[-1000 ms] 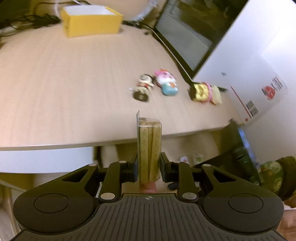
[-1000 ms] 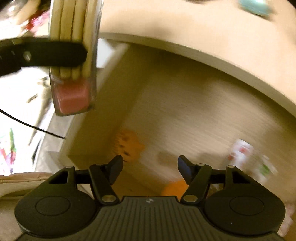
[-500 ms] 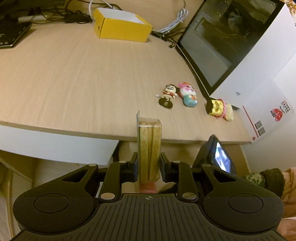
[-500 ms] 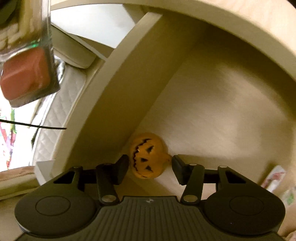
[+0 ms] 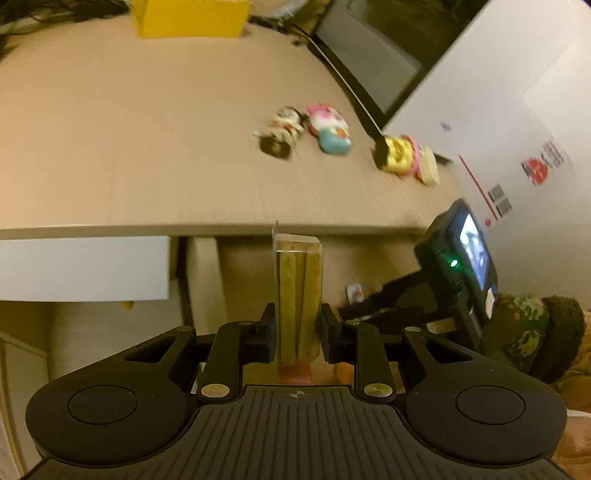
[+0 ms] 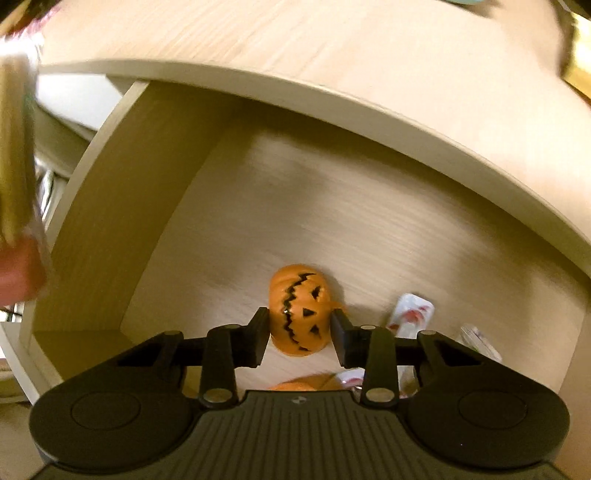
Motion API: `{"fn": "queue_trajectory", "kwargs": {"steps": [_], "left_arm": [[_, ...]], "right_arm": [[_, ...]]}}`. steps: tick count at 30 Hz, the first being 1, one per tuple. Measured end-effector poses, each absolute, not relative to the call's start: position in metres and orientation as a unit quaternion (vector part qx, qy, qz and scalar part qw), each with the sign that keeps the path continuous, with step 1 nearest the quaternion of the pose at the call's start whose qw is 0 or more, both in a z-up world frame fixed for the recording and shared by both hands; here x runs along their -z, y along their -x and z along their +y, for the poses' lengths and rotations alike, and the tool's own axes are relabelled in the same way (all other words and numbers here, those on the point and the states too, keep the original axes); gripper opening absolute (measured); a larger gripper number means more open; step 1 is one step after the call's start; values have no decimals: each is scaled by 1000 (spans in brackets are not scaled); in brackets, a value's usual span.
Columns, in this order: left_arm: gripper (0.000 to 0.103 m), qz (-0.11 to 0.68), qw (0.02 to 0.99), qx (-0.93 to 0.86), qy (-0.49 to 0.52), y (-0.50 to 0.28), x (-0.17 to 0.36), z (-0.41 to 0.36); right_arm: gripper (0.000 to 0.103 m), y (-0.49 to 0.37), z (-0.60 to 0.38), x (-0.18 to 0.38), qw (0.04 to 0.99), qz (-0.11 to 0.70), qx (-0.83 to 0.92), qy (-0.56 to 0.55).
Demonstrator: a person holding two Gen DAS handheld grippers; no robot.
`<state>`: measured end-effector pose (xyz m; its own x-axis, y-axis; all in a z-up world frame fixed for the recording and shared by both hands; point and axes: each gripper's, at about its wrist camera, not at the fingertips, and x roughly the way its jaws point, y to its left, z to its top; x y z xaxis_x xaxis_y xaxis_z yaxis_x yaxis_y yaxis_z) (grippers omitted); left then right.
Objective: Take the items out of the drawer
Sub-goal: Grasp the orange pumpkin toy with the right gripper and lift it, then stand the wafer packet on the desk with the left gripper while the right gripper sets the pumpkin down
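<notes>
Pumpkin (image 6: 298, 314), orange with a black jagged grin, lies on the drawer (image 6: 369, 206) floor, low centre in the right wrist view. Right gripper (image 6: 298, 334) straddles it, jaws closing: left pad at the pumpkin's 9 o'clock looks to touch, right pad at 3 o'clock shows a thin gap, so no firm grip can be read. At the pumpkin's 3 o'clock, two white sachets (image 6: 410, 314) with red print on the same floor; a second orange shape at 6 o'clock, mostly hidden by the gripper body. Drawer's pale wood wall curves from 9 to 12 o'clock; desk (image 6: 332, 44) edge overhangs above. Left gripper (image 5: 297, 334) clamps a clear pack (image 5: 298, 295) of tan sticks, upright, pink base below the pads, fingers narrow and pressed to both sides. Pack stands in front of the desk edge, over the opening. On the desk top at 12 to 1 o'clock: three small figurines (image 5: 328, 129), blurred; yellow box (image 5: 188, 16) at 11 o'clock; white case (image 5: 498, 92) at 2 o'clock. Dark device with lit screen (image 5: 469, 251) at 3 o'clock.
</notes>
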<state>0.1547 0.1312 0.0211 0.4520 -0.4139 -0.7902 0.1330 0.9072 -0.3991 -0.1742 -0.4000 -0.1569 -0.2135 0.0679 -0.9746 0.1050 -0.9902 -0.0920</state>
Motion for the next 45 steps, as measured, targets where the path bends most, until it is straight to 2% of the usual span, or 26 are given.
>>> {"fn": "queue_trajectory", "kwargs": {"steps": [7,11,17,19,22,24,26,29,30,33,36,45], "left_arm": [[26,504,833,194,123,-161,-17,118],[26,495,835,212,108,-167,-26,112],[26,429,868,232,93,-188,-75,113],[26,390,889,223,86,-200,-103,120],[26,346,913,200,82,-221,-133,132],[26,336,921,181,74,-238,-140,135],[26,345,921,165,73,-255,-134,135],[26,384,910,138,71,-281,-104,134],[26,397,906,131,70,-287,-94,134],[26,430,892,117,71,-303,-66,132],[26,440,887,109,84,-314,-49,132],[27,450,882,103,98,-337,-21,124]], "right_arm": [[35,151,-396,139,-14,30,804,-594],[35,134,-396,106,-21,4,833,-552],[35,110,-392,43,-46,-13,882,-469],[35,119,-356,-8,-60,-6,902,-428],[35,128,-333,-49,-86,4,927,-365],[35,110,-303,-86,-104,21,939,-329],[35,115,-293,-96,-118,38,943,-309],[35,129,-272,-92,-144,45,938,-311],[35,145,-270,-61,-154,48,935,-317],[35,164,-252,-29,-178,66,920,-344],[35,183,-234,-4,-199,83,904,-369],[35,225,-200,36,-204,62,886,-412]]}}
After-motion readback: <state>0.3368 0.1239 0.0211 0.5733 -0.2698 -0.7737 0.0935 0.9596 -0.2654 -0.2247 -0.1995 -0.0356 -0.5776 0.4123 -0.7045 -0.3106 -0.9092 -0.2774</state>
